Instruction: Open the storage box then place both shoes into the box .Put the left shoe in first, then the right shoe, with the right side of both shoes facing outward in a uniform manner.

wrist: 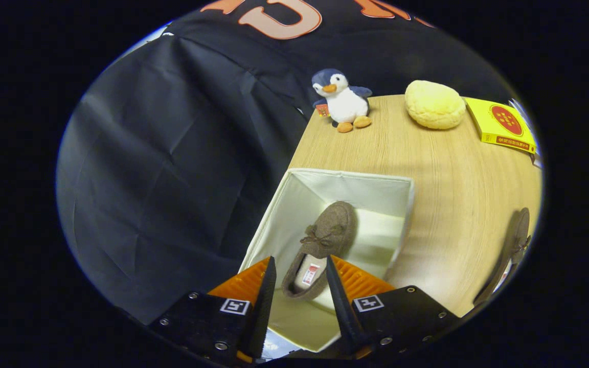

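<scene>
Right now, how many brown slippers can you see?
2. One slipper lies inside the open cream storage box, between and just beyond the open gripper fingers. The other slipper sits out on the wooden table, off to the box's right.

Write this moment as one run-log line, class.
gripper: open above box | storage box: open | brown shoe: inside | second shoe: on table

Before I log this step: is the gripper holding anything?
Gripper: open, holding nothing; the brown shoe lies in the storage box, seen between the fingers.
</scene>
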Tool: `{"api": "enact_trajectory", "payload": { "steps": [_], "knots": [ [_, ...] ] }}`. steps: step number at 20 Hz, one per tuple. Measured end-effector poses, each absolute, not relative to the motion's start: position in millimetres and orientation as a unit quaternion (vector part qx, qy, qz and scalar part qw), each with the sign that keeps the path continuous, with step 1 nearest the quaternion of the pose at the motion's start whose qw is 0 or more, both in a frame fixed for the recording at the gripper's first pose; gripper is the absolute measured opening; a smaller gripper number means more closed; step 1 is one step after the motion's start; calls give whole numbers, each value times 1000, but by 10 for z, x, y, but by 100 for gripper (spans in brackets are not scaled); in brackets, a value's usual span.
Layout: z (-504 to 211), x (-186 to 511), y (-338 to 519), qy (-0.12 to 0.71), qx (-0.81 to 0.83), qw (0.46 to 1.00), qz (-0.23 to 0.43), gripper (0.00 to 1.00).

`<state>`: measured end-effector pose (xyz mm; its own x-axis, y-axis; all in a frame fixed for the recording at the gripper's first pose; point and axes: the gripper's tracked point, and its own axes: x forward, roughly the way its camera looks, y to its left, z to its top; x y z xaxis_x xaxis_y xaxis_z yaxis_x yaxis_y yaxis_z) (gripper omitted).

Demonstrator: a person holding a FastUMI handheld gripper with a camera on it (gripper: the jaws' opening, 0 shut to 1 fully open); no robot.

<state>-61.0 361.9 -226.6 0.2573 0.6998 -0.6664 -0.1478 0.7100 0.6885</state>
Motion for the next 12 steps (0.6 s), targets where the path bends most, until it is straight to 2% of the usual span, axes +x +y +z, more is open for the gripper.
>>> {"api": "enact_trajectory", "payload": {
  "steps": [2, 5, 6, 9, 12],
  "knots": [
    [-2253, -628, 3349, 528, 255, 759, 281, 67],
    [-2286, -620, 2885, 515, 252, 776, 264, 84],
    [-2305, -611, 2712, 511, 250, 782, 254, 87],
    [-2452, -629, 2194, 500, 237, 805, 214, 92],
    [-2707, -744, 1720, 510, 219, 814, 173, 93]
  ]
}}
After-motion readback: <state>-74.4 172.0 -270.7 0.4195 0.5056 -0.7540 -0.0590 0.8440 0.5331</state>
